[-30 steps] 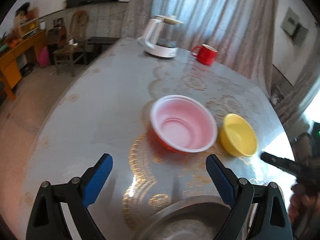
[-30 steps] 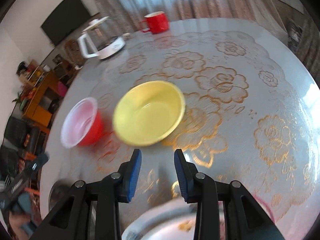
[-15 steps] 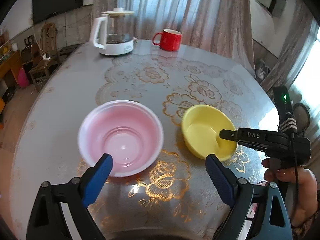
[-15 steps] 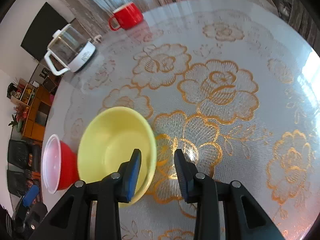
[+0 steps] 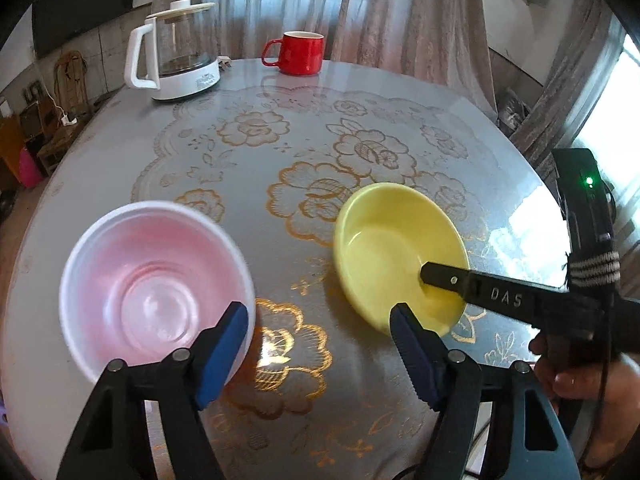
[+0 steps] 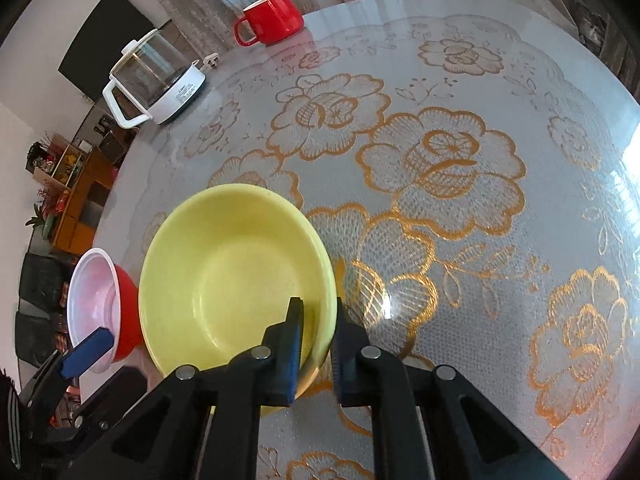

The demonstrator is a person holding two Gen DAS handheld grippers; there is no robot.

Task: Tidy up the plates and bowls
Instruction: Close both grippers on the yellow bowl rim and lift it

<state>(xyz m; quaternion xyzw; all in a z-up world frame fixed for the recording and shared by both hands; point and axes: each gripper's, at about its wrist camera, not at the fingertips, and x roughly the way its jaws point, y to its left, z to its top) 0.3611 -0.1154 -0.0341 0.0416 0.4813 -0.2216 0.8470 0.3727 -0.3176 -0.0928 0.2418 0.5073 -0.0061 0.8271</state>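
- Curtains (image 5: pixel 360 8) hang behind a round table (image 5: pixel 120 152) whose glossy cover has gold flower patterns.
- At the far edge of the table stand a glass kettle (image 5: pixel 176 56) on a white base and, near it, a red mug (image 5: pixel 298 52).
- The yellow bowl (image 6: pixel 224 272) is near the middle of the table, and its near edge seems a little lifted.
- The right gripper (image 6: pixel 318 336) has just been closing; its jaws now pinch the rim of the yellow bowl, one pad inside and one outside.
- The red bowl (image 6: pixel 126 320), pink and white inside, is just beside the yellow bowl, on its left, and they do not touch.
- The left gripper (image 5: pixel 320 344) has just been closing but its jaws are still spread; one blue pad (image 5: pixel 224 344) is at the rim of the red bowl and nothing is pinched.
- A hand (image 5: pixel 576 376) holds the right gripper at the right side of the left wrist view.
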